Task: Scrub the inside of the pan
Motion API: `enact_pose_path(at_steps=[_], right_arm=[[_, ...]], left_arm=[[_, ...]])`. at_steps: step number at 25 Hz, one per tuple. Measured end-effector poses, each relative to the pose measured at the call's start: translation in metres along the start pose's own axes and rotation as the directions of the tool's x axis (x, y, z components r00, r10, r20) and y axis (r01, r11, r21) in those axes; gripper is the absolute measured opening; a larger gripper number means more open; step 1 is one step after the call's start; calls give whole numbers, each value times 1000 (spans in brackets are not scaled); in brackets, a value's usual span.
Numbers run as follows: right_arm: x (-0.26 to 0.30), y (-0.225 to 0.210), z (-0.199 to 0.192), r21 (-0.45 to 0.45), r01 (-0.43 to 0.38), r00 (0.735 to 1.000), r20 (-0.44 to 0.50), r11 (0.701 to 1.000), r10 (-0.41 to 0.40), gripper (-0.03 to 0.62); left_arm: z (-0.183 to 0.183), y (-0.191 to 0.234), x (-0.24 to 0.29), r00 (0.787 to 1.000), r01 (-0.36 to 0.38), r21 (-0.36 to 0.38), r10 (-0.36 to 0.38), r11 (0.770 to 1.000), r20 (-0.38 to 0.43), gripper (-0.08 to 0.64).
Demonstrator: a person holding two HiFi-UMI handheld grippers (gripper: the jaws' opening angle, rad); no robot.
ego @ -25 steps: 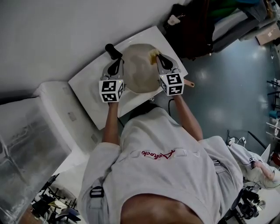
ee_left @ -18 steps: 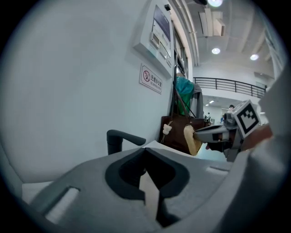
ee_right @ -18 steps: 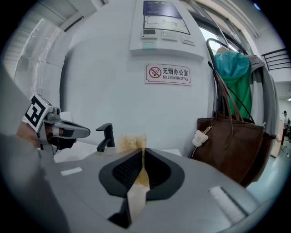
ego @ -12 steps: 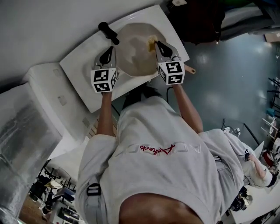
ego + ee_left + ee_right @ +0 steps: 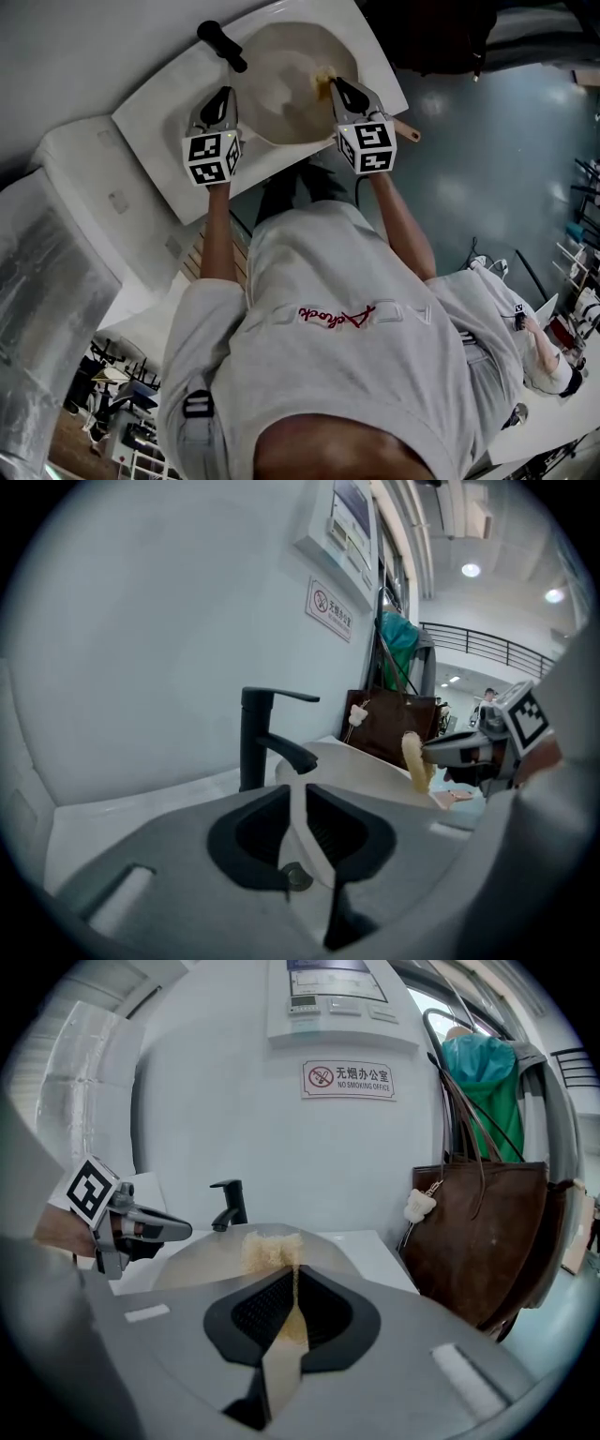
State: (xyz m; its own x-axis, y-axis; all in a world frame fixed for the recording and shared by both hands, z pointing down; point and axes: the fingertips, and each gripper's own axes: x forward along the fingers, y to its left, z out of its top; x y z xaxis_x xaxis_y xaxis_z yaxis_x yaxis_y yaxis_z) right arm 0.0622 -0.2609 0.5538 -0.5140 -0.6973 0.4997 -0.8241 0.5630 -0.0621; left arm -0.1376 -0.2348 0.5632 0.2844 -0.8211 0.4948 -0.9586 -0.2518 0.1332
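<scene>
Against the pan's (image 5: 281, 84) inner wall, on the side away from the faucet (image 5: 221, 46), a yellow sponge (image 5: 324, 81) is pressed by the right hand-held gripper (image 5: 335, 87). In the right gripper view the jaws are seen clenched on the sponge, with its frayed top standing just beyond them and the pan's beige inside spread behind it.

A second ago the sponge was held up at the pan's far rim. It has since been drawn down across the wall towards the pan's middle, so a scrubbing stroke is judged to be under way and not finished.

At the pan's rim on the faucet side, the left hand-held gripper (image 5: 223, 94) has been kept in place. Its jaws are drawn together on a thin pale strip, which is taken to be the pan's rim, so the pan is probably being steadied. This cannot be fully confirmed from the head view.

The pan itself is seated in the white worktop (image 5: 164, 141), just beside the faucet. A wooden handle (image 5: 409, 130) is seen beyond the pan, past the right hand-held gripper.

Most of the pan's inside is judged to be not yet scrubbed.
</scene>
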Motion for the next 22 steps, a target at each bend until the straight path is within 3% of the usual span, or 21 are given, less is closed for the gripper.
enact_pose_path(at_steps=[1, 7, 16, 22], right_arm=[[0, 0, -3, 1, -1, 1000, -6, 1000, 1, 25], [5, -1, -8, 4, -7, 1000, -19, 1000, 7, 25], [15, -6, -10, 13, -8, 999, -38, 1000, 9, 25], [27, -1, -12, -1, -24, 998, -57, 1000, 24, 25]], left_arm=[[-4, 1, 2, 1000, 1, -5, -1, 1000, -11, 74], [-19, 1, 15, 998, 21, -25, -22, 999, -61, 132], [-27, 3, 30, 994, 38, -24, -40, 999, -102, 130], [-28, 8, 32, 994, 16, -27, -19, 1000, -109, 71]])
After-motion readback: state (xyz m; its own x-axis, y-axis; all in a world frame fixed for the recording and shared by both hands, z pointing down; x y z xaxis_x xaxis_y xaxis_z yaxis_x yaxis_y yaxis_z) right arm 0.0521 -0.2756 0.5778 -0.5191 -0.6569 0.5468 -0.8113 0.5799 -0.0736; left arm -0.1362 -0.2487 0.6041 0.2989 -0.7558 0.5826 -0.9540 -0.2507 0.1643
